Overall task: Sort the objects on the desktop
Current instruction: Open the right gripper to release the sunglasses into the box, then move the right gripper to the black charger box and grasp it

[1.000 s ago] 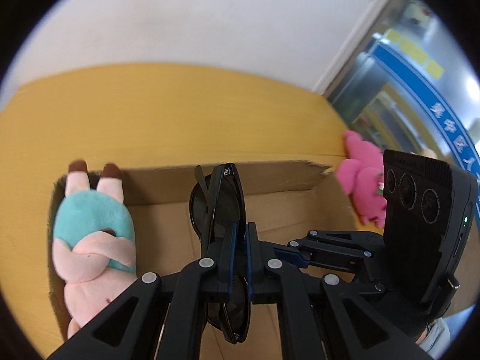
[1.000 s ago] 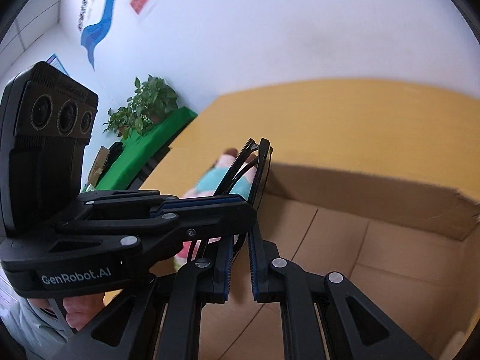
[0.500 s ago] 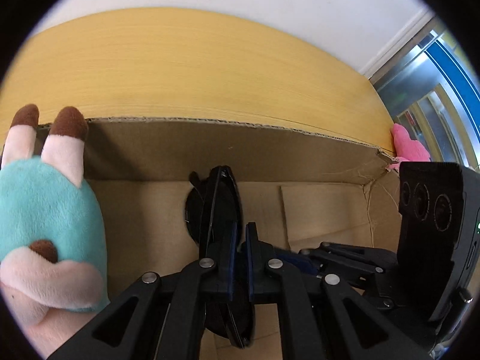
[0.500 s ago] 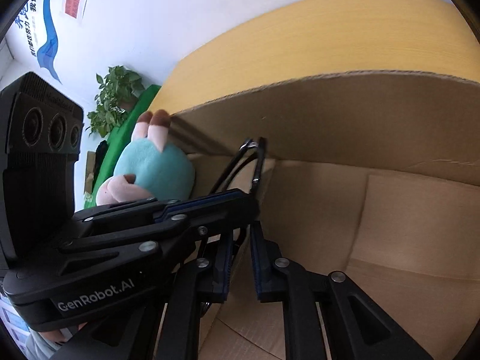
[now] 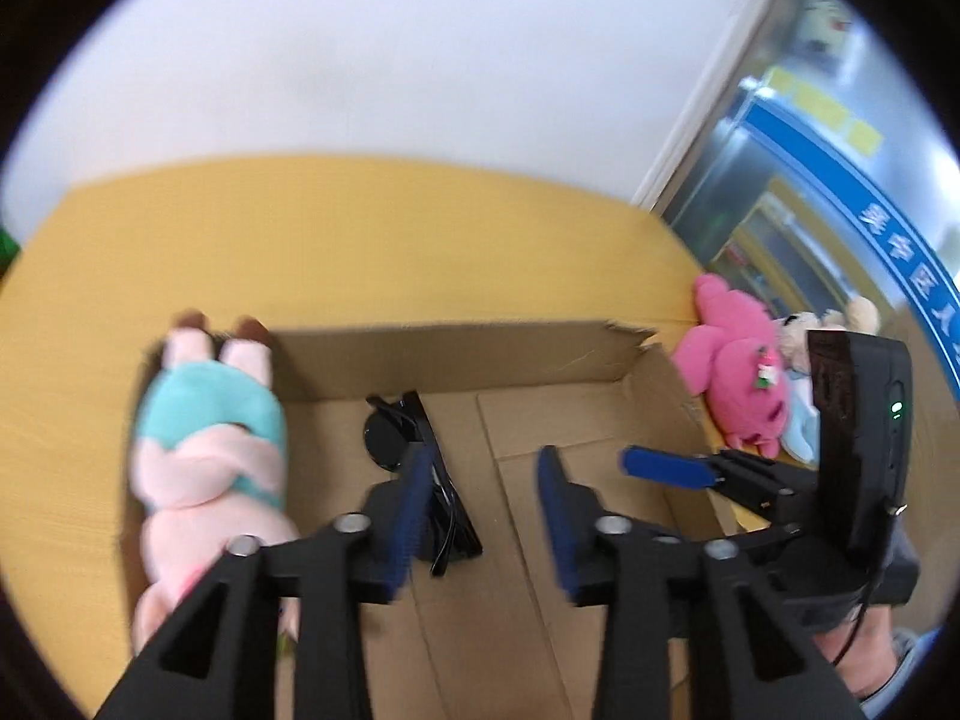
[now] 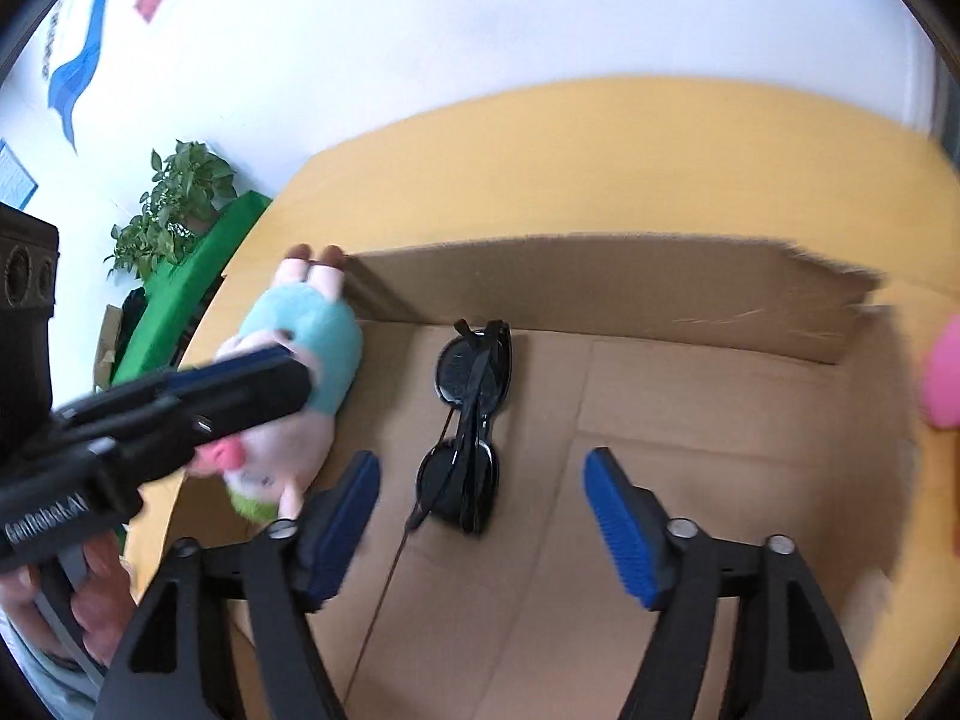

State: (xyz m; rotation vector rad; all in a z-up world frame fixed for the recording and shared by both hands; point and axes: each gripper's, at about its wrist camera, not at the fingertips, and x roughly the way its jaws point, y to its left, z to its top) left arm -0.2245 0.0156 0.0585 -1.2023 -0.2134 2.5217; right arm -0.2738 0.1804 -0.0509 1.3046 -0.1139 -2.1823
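Released black folded sunglasses (image 6: 468, 426), now boxed

left hand-held gripper (image 5: 483, 501) opening, right hand-held gripper (image 6: 483, 507) opening

Sunglasses (image 5: 414, 468) partly hidden behind left tongs (image 5: 483, 516) pad, pink plush (image 6: 943, 372) cut by frame edge

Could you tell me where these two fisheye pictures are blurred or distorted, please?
Left wrist view: motion blur smears the plush pig and the left tongs; the table edge bows. Right wrist view: sunglasses fairly sharp; the left tongs crossing in and the box rim are smeared; dark vignette rings both.
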